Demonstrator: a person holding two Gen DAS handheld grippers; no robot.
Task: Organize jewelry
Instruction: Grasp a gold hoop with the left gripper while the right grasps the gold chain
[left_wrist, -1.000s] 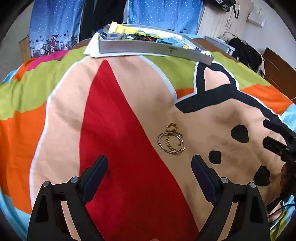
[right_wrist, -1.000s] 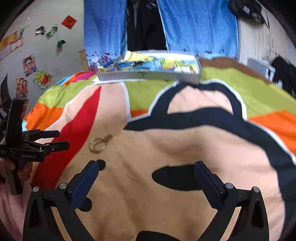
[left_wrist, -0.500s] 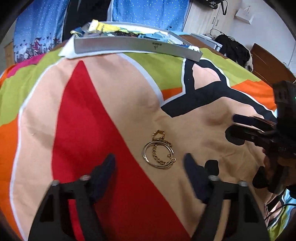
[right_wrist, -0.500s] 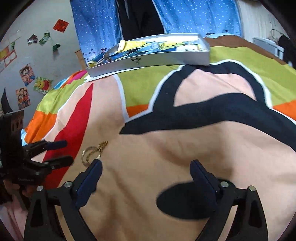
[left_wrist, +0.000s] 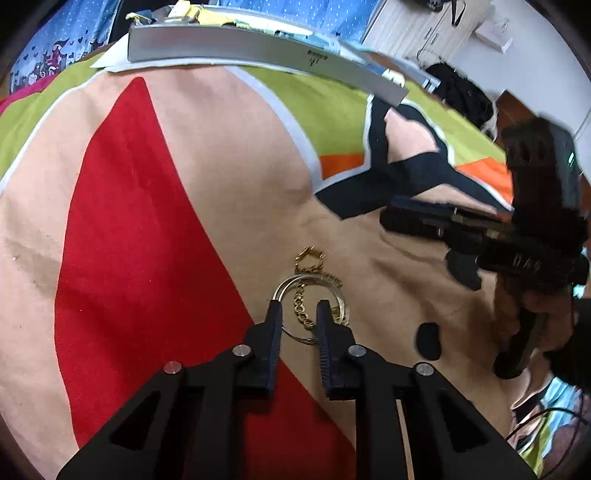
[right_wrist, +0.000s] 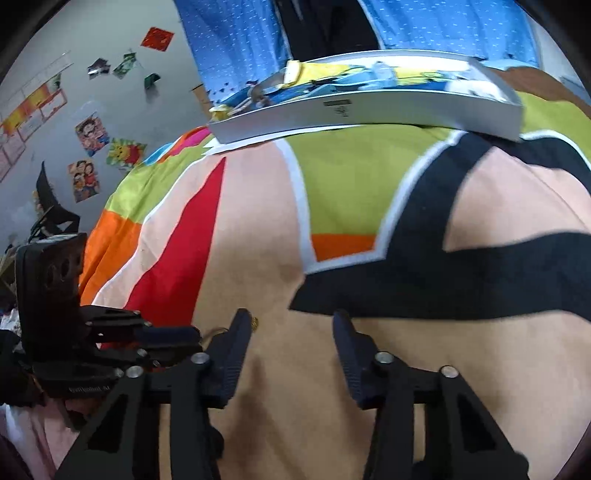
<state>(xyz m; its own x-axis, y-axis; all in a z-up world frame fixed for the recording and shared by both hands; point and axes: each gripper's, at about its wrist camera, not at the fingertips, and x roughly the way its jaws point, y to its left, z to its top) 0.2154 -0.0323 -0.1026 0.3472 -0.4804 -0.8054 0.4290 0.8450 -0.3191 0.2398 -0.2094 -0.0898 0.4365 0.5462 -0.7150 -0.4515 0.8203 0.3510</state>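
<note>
A: Where's the jewelry, and how does your left gripper (left_wrist: 298, 309) stand?

B: The gold chain (left_wrist: 303, 299) and the thin hoop (left_wrist: 343, 301) lie together on the tan patch of the blanket (left_wrist: 147, 221), just right of the red wedge. Your left jaws are narrowed to a small gap and sit right over them, the chain running between the tips. I cannot tell whether they pinch anything.

A: And your right gripper (right_wrist: 291, 332)?

B: Its jaws are apart with nothing between them, low over the tan fabric, close beside your left one. The silver tray (left_wrist: 229, 48) sits well apart, at the blanket's far edge.
</note>
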